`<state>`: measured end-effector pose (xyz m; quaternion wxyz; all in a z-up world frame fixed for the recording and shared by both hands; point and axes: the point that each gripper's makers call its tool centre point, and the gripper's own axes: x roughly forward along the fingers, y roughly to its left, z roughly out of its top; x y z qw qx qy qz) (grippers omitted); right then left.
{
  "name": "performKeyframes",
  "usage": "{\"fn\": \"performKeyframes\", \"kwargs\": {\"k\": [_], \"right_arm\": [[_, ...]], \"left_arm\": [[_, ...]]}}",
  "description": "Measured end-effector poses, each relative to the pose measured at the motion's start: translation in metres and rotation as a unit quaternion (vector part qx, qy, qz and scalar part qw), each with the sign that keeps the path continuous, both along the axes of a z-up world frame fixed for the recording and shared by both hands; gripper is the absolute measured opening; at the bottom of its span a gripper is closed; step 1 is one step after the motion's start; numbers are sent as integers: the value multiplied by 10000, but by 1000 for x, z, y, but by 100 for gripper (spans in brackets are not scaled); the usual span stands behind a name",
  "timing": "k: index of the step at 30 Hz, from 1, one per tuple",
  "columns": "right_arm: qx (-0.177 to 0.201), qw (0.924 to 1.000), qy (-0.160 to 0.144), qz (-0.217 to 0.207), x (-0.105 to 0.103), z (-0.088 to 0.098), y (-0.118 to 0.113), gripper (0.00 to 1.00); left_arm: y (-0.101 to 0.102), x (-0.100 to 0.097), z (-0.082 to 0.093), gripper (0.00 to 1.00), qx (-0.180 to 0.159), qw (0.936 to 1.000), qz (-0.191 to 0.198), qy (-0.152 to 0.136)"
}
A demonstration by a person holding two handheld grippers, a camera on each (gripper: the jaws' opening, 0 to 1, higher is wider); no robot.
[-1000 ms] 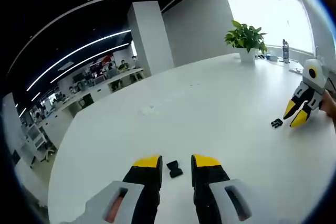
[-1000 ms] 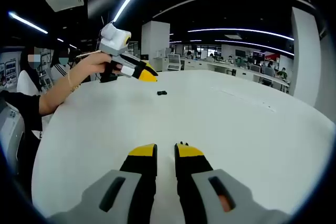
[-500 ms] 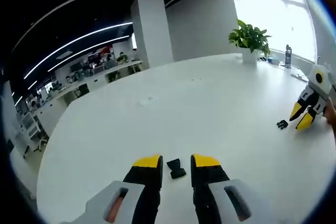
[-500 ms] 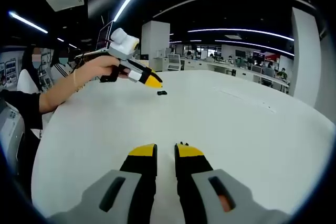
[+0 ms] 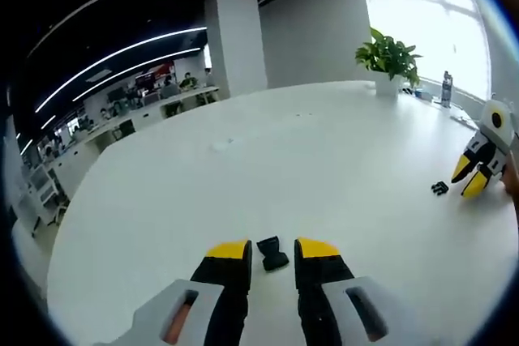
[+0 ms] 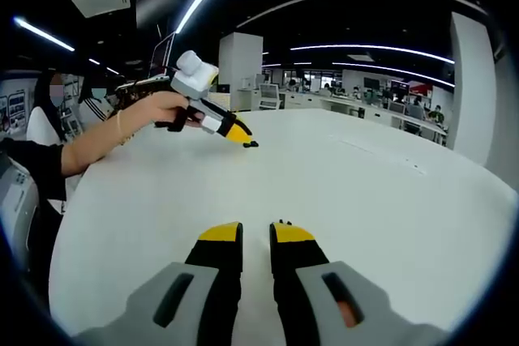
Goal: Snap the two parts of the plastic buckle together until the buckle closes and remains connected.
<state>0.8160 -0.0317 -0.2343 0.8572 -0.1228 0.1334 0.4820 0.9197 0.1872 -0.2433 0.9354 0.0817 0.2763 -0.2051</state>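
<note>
Straddling one buckle part (image 5: 272, 252) at bottom centre, the left gripper (image 5: 272, 254) gapes narrowly unclosed, the right gripper (image 6: 258, 237) likewise beside the other part (image 5: 439, 188) at right; a skewed pinch could flick either piece away

White table (image 5: 268, 160) wide open between buckle halves; potted plant (image 5: 388, 58) at far edge.

Both views skim low across one shared table (image 5: 324, 160), facing oppositely.
</note>
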Motion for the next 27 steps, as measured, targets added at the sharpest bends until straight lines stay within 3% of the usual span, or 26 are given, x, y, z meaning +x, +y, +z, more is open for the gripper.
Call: {"fn": "performKeyframes", "kwargs": {"k": [15,27], "right_arm": [[-76,9999,-72,33,-2,-1,2,14],[-222,9996,-187,60,0,-1,1,14]], "left_arm": [[0,1,-14,17,-32,9999,18,141],[-2,3,-15,14,-250,9996,7,114]]}}
